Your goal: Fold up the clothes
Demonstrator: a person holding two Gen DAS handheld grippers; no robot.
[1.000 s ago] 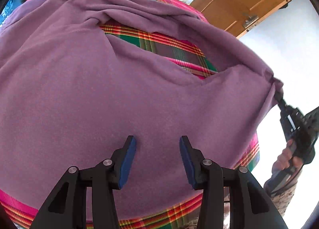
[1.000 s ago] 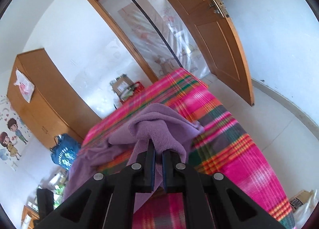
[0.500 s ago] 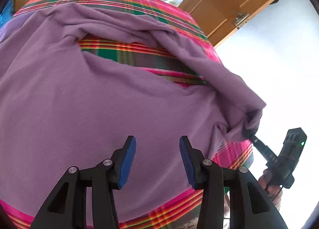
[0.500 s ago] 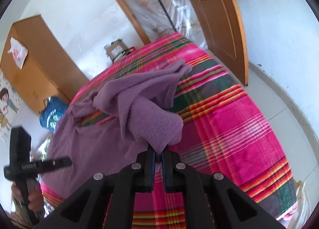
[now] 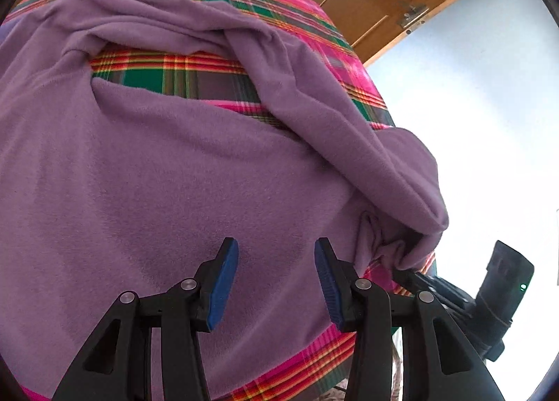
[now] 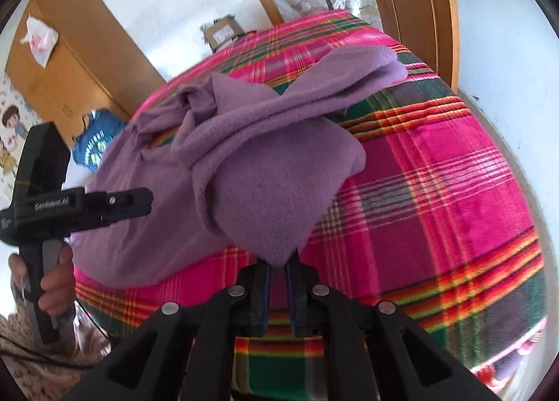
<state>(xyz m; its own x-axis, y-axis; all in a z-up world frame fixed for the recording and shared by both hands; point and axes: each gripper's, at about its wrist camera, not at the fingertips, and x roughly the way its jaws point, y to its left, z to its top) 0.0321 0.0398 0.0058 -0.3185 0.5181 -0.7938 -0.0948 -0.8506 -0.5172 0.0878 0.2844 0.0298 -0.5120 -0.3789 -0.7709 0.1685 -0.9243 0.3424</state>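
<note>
Purple fleece garment [image 5: 181,184] on plaid bed [image 6: 436,174], corner pinched in right gripper [image 6: 277,270] fingers, left gripper [image 5: 276,275] fingers spread above it

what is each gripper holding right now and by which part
The right gripper pinches a folded corner of the purple fleece garment. The left gripper is open above it and holds nothing.

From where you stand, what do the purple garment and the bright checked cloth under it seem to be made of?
The purple garment looks like fleece: a matte, fuzzy nap and soft, thick folds, though brushed knit is possible. The pink, green and orange plaid cloth seems a plush woven blanket, with slightly velvety sheen along its stripes. The right hand-held gripper pinches a purple corner.
</note>
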